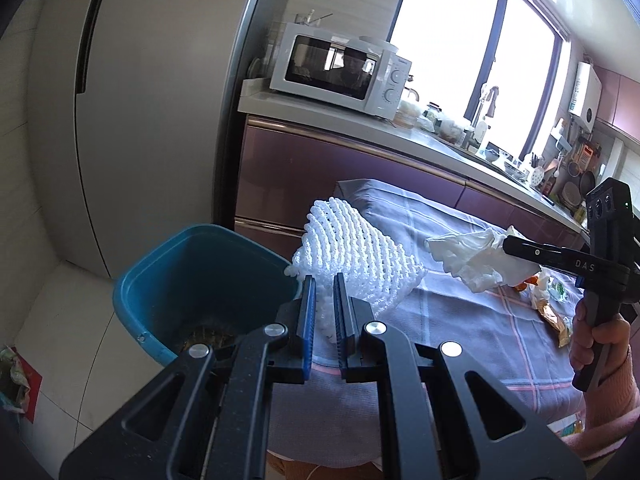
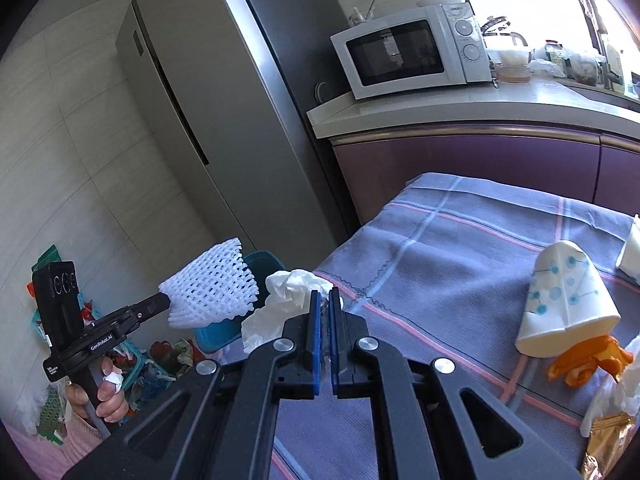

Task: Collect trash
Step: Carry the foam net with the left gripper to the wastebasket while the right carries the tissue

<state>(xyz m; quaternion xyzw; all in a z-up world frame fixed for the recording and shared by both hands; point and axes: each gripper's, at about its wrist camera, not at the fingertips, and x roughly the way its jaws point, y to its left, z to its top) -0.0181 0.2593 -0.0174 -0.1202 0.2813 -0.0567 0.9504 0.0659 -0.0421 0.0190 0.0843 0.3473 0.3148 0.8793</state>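
Two trash items held in tongs beside the blue bin, kitchen.

Left tongs clamp a white foam net sleeve, its long axis running out from the tips, just above the bin. Right tongs pinch a crumpled white tissue beside the bin, over the near corner of the bench with its lilac checked cloth. Farther from the bin along the bench: a tipped paper cup, orange peel. Beyond the bin: fridge, microwave.
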